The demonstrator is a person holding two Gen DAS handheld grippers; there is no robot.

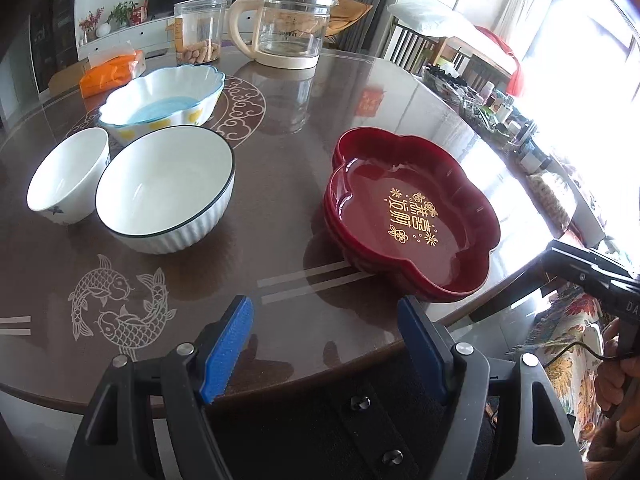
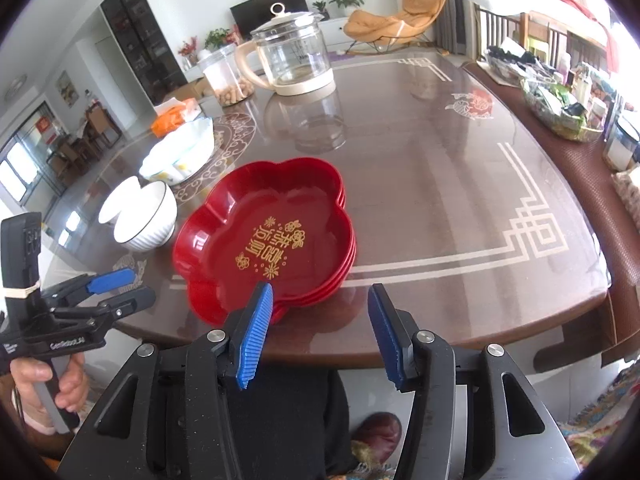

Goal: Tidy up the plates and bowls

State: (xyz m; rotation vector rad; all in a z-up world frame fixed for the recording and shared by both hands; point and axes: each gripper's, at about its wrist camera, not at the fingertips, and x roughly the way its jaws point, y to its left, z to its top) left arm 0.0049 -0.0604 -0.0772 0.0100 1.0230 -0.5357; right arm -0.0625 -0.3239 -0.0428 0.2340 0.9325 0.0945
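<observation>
A stack of red flower-shaped plates (image 1: 408, 216) with gold lettering sits near the table's front edge, also in the right wrist view (image 2: 268, 240). To its left stand a white ribbed bowl (image 1: 164, 188), a small white bowl (image 1: 68, 176) and a scalloped bowl with a blue inside (image 1: 160, 98). My left gripper (image 1: 324, 320) is open and empty at the table edge, short of the plates. My right gripper (image 2: 320, 300) is open and empty, its left pad just above the plates' near rim.
A glass kettle (image 1: 288, 24), a clear jar of snacks (image 1: 198, 36) and an orange tissue pack (image 1: 108, 72) stand at the back of the brown glass-topped table (image 2: 440, 200). A cluttered sideboard (image 2: 560, 96) runs along the right.
</observation>
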